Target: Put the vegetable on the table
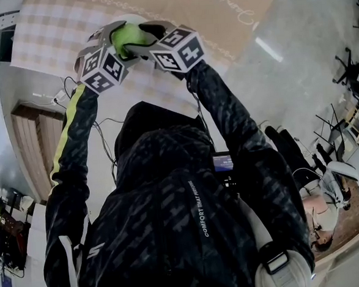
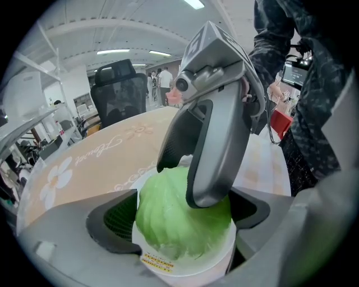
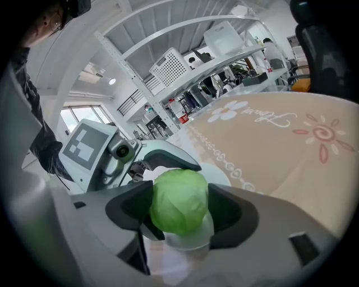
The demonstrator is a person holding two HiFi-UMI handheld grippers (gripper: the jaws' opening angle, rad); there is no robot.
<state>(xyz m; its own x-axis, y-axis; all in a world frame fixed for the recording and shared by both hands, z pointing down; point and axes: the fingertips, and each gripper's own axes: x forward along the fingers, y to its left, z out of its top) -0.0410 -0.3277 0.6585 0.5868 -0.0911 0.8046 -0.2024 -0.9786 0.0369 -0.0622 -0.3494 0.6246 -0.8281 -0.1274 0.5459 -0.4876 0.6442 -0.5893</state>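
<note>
cabbage [image 2: 168, 218] underside hidden inside white cup [image 2: 207, 263], cup base behind left gripper [image 2: 182, 216]

**A:** Light level and source?

**B:** Bright and even. Ceiling strip lights [image 2: 115, 52] supply it from overhead. One reflects as a streak of glare on the polished floor [image 1: 270, 49], far right in the head view. Shadows are soft.

**A:** Sharpness and distortion?

**B:** The cabbage [image 3: 179, 202] is sharp and evenly lit. The white cup [image 2: 196, 268] beneath it is nearly washed out. Both gripper views bow straight lines and go black at the corners. The far background is soft.
</note>
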